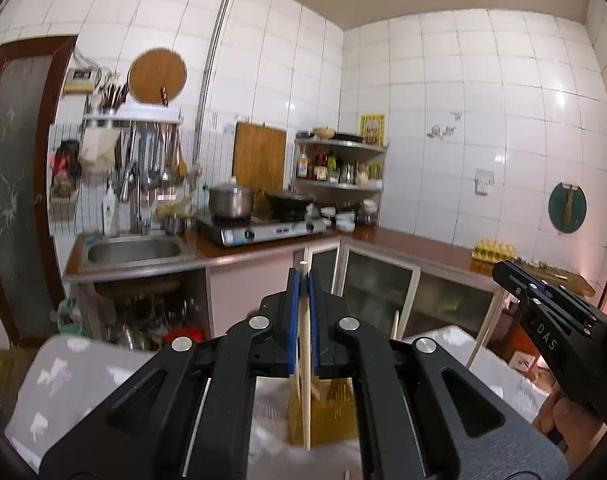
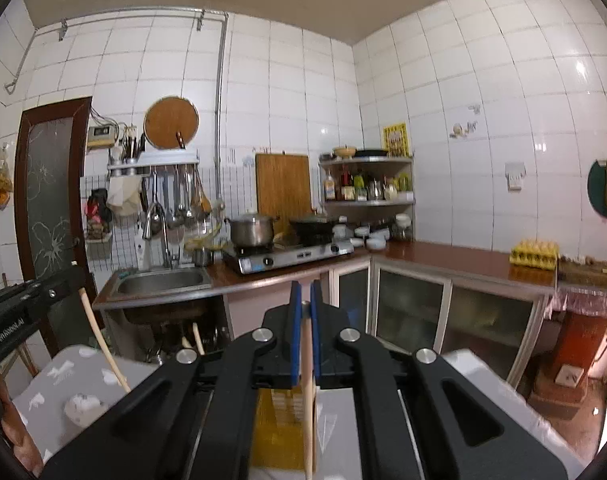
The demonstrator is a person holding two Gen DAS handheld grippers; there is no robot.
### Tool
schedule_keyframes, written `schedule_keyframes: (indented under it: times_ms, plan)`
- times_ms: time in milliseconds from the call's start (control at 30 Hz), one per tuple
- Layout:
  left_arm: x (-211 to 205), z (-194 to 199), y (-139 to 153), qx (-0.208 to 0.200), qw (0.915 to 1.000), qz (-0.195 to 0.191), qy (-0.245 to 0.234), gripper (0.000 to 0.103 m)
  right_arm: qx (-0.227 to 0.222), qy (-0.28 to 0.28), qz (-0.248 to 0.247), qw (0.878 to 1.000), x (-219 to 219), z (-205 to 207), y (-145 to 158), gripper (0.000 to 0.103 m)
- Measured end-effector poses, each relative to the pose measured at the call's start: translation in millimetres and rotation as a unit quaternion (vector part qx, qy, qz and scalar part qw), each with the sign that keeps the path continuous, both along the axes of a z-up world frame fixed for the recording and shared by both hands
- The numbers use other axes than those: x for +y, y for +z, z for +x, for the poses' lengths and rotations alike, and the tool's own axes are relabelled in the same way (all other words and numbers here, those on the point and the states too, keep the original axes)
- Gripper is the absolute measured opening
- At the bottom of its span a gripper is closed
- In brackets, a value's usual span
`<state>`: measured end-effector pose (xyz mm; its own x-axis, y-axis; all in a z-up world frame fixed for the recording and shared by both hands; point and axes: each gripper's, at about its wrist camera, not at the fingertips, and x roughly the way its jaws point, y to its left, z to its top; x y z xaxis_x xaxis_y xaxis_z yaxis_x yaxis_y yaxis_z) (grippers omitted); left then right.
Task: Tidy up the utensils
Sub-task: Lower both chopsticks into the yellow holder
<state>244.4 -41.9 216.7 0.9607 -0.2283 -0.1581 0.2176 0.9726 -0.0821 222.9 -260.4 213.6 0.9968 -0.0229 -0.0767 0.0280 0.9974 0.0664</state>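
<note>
My left gripper (image 1: pixel 303 280) is shut on a pale wooden chopstick (image 1: pixel 304 380) that stands upright between its blue pads, its top just above the fingertips. Its lower end reaches down toward a yellow perforated holder (image 1: pixel 335 408) on the table below. My right gripper (image 2: pixel 305 292) is shut on another wooden chopstick (image 2: pixel 308 392), also upright, over the yellow holder (image 2: pixel 277 428). The right gripper shows at the right of the left wrist view (image 1: pixel 499 270). The left gripper's body shows at the left of the right wrist view, with its chopstick (image 2: pixel 103 344) slanting below it.
A table with a grey patterned cloth (image 1: pixel 63 392) lies below both grippers. Behind stand a kitchen counter with a sink (image 1: pixel 135 250), a gas stove (image 1: pixel 259 228) with pots, a corner shelf (image 1: pixel 339 164) of bottles and a yellow egg tray (image 1: pixel 493 250).
</note>
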Motion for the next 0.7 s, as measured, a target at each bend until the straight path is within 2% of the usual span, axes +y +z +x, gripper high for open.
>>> schedule_keyframes:
  times_ms: [167, 333, 467, 700]
  plan:
    - [-13.0, 24.4, 25.0, -0.021, 0.9998, 0.001, 0.002, 0.003, -0.02, 0.003, 0.004, 1.0, 0.1, 25.0, 31.6, 0.004]
    - [-25.4, 53.5, 23.7, -0.023, 0.9997, 0.004, -0.001, 0.003, -0.024, 0.011, 0.013, 1.0, -0.7, 56.6, 40.3, 0.004]
    - [-34.2, 79.7, 5.9, -0.008, 0.9999, 0.005, -0.004, 0.003, -0.009, 0.019, 0.02, 1.0, -1.0, 85.2, 22.5, 0.004]
    - [-40.5, 120.1, -59.8, 0.057, 0.9982, 0.02, -0.006, 0.003, 0.059, 0.019, 0.027, 0.998, -11.2, 128.8, -42.7, 0.004]
